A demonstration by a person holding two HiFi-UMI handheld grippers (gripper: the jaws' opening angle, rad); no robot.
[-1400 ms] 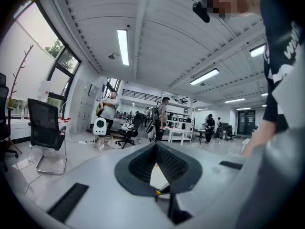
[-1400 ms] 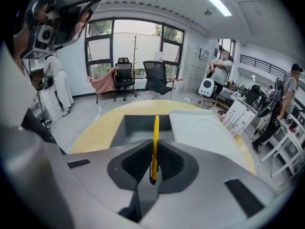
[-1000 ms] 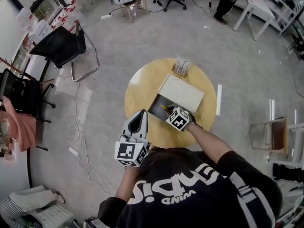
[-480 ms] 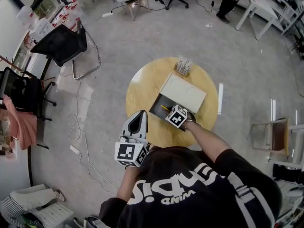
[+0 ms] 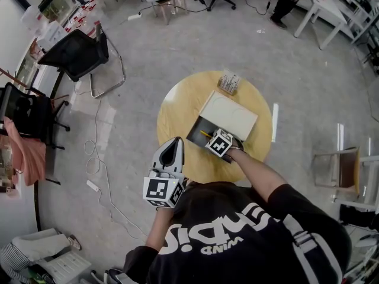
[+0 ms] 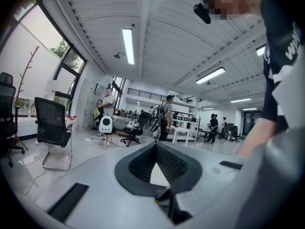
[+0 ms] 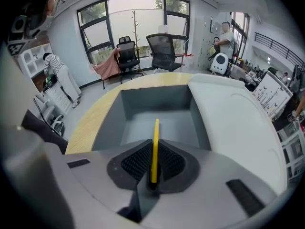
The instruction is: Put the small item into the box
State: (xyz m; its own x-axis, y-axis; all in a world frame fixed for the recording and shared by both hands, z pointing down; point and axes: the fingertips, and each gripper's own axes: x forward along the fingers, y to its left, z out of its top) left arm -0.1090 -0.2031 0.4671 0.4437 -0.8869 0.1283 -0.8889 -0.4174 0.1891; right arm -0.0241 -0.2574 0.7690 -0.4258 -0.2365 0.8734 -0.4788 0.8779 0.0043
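Observation:
On the round wooden table (image 5: 177, 105) lies a shallow box (image 5: 197, 129) with a grey inside, its white lid (image 5: 228, 115) slid off to the far right. My right gripper (image 5: 209, 136) hangs over the box's near edge, shut on a thin yellow strip (image 5: 205, 135). In the right gripper view the yellow strip (image 7: 155, 128) stands on edge between the pads (image 7: 138, 161) and points into the grey tray (image 7: 155, 99), with the lid (image 7: 238, 123) to the right. My left gripper (image 5: 175, 142) is off the table by my body, its jaws (image 6: 155, 147) shut on nothing.
A small rack of items (image 5: 228, 83) stands at the table's far edge. Black chairs (image 5: 77, 55) and a cable (image 5: 98, 152) are on the floor to the left, a white desk (image 5: 331, 10) at the back right. People stand in the room beyond.
My right gripper has edged slightly further over the box with the yellow strip still held. The left gripper has stayed where it was.

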